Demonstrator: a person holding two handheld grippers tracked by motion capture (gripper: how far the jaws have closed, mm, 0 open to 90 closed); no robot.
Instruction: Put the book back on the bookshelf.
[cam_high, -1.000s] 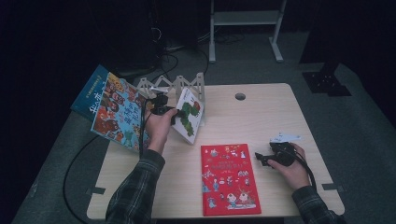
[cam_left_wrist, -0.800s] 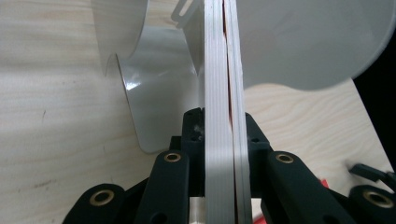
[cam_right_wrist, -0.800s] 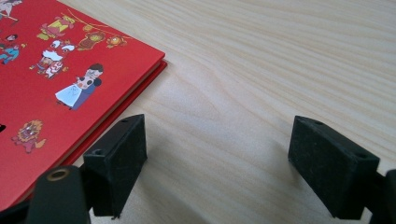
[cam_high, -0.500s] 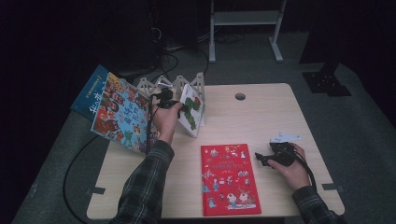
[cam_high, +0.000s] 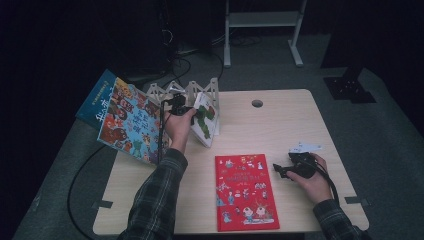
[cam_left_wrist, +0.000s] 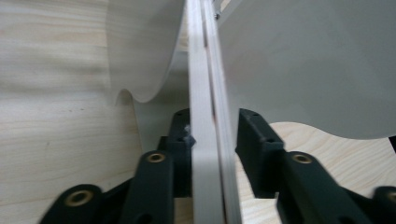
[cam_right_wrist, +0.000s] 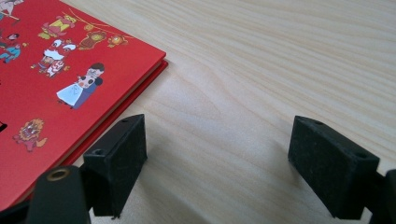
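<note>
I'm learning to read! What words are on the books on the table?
Red book: a line of title print at the top, too small and blurred to read.
Blue book: large pale characters on the cover, too blurred to read.
Colourful picture book: no words that can be made out.
Green-and-white book in the rack: none legible.

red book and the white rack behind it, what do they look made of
Red book: likely a hardback with matte printed board covers; the right gripper view shows a stiff, thick cover edge. White rack: probably painted wood or plastic, with flat rigid zigzag panels. Table: pale wood-grain surface, perhaps laminate.
</note>
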